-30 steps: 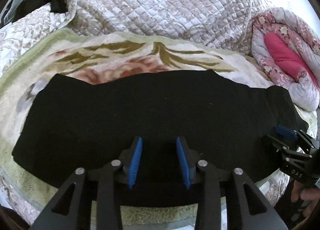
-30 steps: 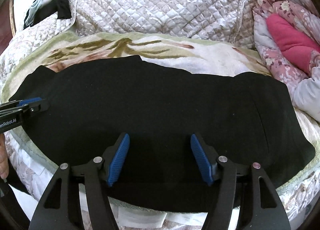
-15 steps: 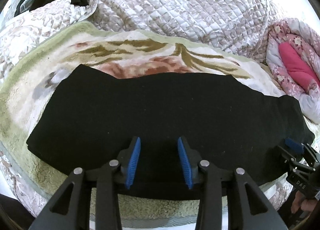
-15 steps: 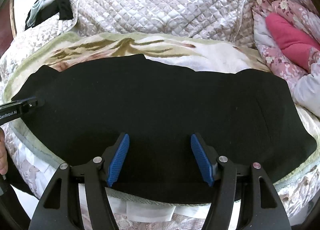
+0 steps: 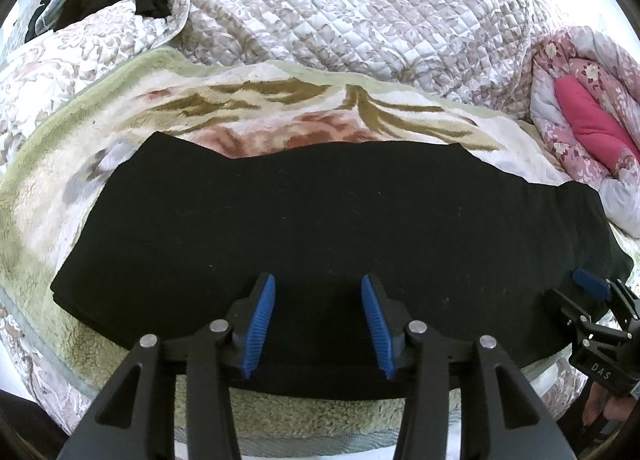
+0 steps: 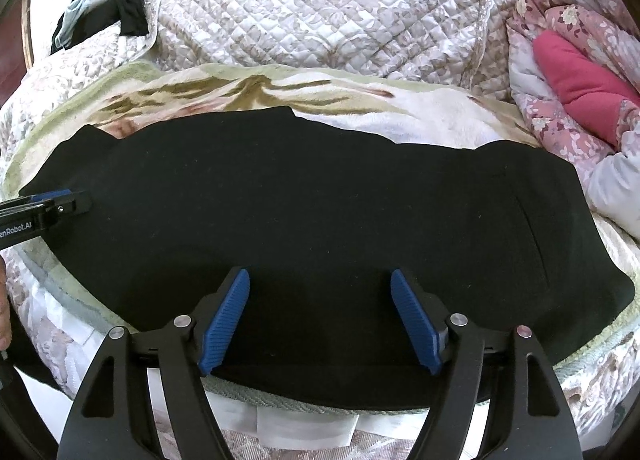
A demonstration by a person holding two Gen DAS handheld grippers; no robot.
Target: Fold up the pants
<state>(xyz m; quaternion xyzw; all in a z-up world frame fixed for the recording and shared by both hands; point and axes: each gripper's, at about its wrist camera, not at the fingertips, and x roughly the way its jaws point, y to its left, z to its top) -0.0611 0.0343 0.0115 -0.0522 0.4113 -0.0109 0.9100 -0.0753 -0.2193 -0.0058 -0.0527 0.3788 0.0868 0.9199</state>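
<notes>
Holding both my tongs over the near edge of the bed, I have the black pants [image 5: 320, 220] lying flat before me as one long folded band across the fleecy flowered blanket [image 5: 60, 188], running from its left side to its right along the near edge. My left gripper [image 5: 318, 324] has just been spreading its jaws and stands about half open above the cloth, blue pads [image 5: 260, 324] clear of it with nothing pinched between them. My right gripper [image 6: 320, 320] has just been opening too and gapes wide, its pads [image 6: 224, 324] likewise gripping nothing, with the pants beneath. Behind the blanket lies a quilted beige bedspread [image 6: 320, 12], and at the far right a rolled pink floral quilt [image 6: 580, 80]
</notes>
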